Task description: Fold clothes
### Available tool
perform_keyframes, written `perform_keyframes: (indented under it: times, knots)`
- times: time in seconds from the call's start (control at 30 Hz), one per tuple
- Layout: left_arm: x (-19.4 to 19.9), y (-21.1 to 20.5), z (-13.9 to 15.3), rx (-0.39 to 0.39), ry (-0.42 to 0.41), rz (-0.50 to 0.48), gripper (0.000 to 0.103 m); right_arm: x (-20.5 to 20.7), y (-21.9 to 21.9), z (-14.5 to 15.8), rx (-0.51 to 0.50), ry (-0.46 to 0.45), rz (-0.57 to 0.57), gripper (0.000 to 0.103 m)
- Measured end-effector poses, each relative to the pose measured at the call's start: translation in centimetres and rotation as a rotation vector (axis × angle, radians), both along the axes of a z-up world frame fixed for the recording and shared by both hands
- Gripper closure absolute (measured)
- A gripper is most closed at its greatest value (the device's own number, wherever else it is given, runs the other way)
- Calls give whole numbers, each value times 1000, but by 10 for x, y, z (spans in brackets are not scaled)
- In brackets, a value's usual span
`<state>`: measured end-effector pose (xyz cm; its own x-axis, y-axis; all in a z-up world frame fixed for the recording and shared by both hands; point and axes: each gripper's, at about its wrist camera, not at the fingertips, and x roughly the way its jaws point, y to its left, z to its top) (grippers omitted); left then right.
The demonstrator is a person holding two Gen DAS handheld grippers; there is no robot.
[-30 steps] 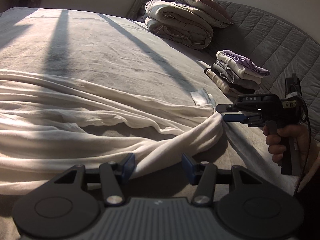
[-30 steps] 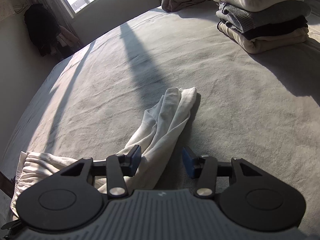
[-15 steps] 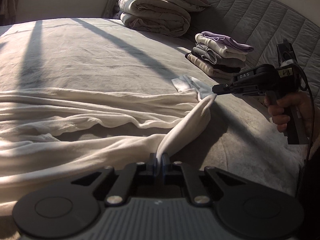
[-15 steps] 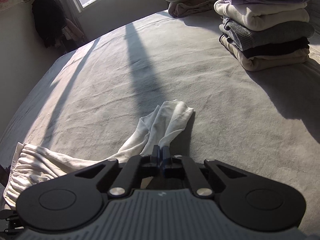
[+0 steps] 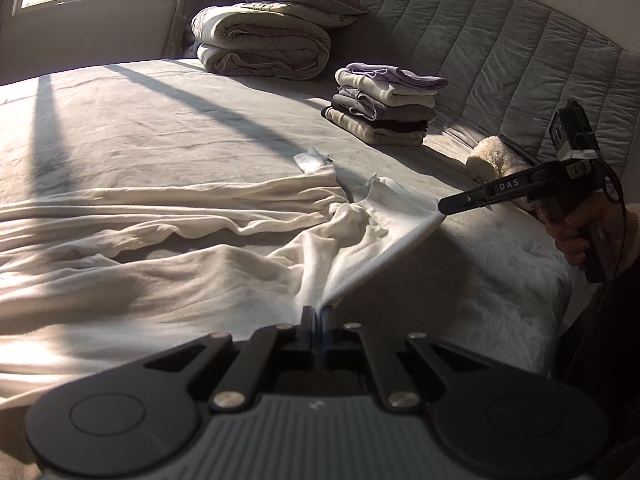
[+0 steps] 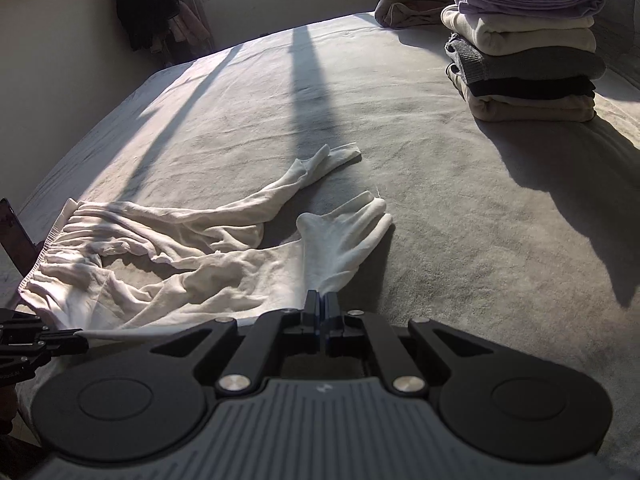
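Note:
White trousers [image 5: 160, 240] lie crumpled across the grey bed [image 5: 160, 120], their elastic waistband [image 6: 48, 248] at the left of the right wrist view. My left gripper [image 5: 318, 312] is shut on the near edge of the near leg. My right gripper [image 6: 321, 300] is shut on the same leg close to its hem [image 6: 360, 216]. In the left wrist view the right gripper [image 5: 440, 206] pinches the cloth, and the edge runs taut between the two. The left gripper [image 6: 80, 338] shows at the lower left of the right wrist view. The other leg [image 6: 320, 164] lies flat beyond.
A stack of folded clothes [image 5: 384, 108] sits near the quilted headboard [image 5: 520, 60]. A folded duvet with a pillow [image 5: 260, 44] lies at the far end under the window. A fluffy cream item [image 5: 492, 160] rests by the headboard. A hand [image 5: 576, 232] grips the right tool.
Both grippers went from open around the bunched leg to shut on it. They then drew apart, stretching the cloth edge and separating the near leg from the far one.

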<state>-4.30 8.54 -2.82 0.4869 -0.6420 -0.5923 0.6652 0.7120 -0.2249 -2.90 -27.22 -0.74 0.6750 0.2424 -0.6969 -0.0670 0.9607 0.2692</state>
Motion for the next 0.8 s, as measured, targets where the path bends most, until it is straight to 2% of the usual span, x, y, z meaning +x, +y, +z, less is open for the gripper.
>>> perform_keyframes:
  times: [0.13,0.23,0.4,0.5,0.53,0.57,0.63,0.7,0.73,0.8]
  knots:
    - [-14,2,2,24,-2,-55,101,-22,2,1,5,13,48,101]
    - [-22,1,-1,71,4,-108,101,-32,2,5,7,27,81,101]
    - [-25,-4,-12,153,42,-154,100,-33,-2,-8,40,123,105,101]
    - [-22,-5,-10,137,65,-155,96,-29,-9,-15,74,156,73,98]
    - [-22,-6,-8,128,70,-163,93,-27,-15,-15,90,157,44,90]
    - [-22,-8,-6,116,74,-175,86,-25,-22,-16,105,157,15,87]
    - [-22,-14,-1,93,72,-199,83,-20,-34,-15,125,147,-30,86]
    - [-23,-22,5,72,63,-219,77,-16,-46,-16,145,142,-77,80]
    - [-23,-29,7,71,57,-226,73,-13,-52,-17,155,141,-102,75]
    - [-23,-41,10,78,47,-240,70,-10,-61,-19,183,144,-130,73]
